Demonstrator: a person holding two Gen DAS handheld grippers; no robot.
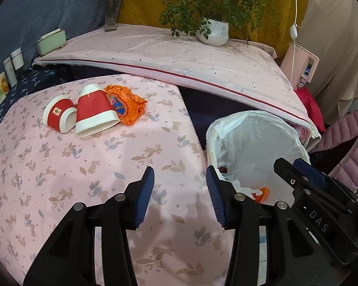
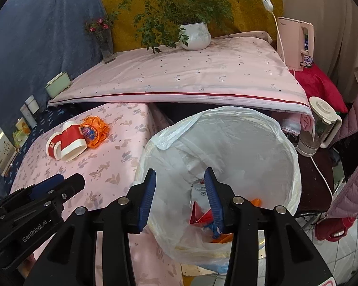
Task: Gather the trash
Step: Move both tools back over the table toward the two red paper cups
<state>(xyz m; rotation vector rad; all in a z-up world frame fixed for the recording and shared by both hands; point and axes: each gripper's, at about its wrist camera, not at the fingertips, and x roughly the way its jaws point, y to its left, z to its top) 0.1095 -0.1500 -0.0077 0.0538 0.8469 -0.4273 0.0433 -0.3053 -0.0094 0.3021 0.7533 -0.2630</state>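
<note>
Two red-and-white paper cups lie on their sides on the pink patterned table, a small one [image 1: 59, 114] and a larger one [image 1: 95, 113], next to a crumpled orange wrapper [image 1: 127, 104]. The same cups [image 2: 68, 144] and wrapper [image 2: 94, 131] show in the right wrist view. My left gripper [image 1: 180, 195] is open and empty above the table's near edge. My right gripper [image 2: 180, 195] is open and empty above the white-bagged bin [image 2: 262, 143], which holds red and orange scraps [image 2: 200, 214]. The bin [image 1: 250, 143] stands right of the table.
A raised pink-covered surface [image 1: 179, 57] behind holds a potted plant [image 1: 213, 32] and a flower vase [image 1: 112, 12]. Small boxes [image 1: 51, 40] line the left edge. A pink kettle [image 2: 296, 45], a blender jug [image 2: 319, 128] and a pink jacket [image 2: 355, 166] are at the right.
</note>
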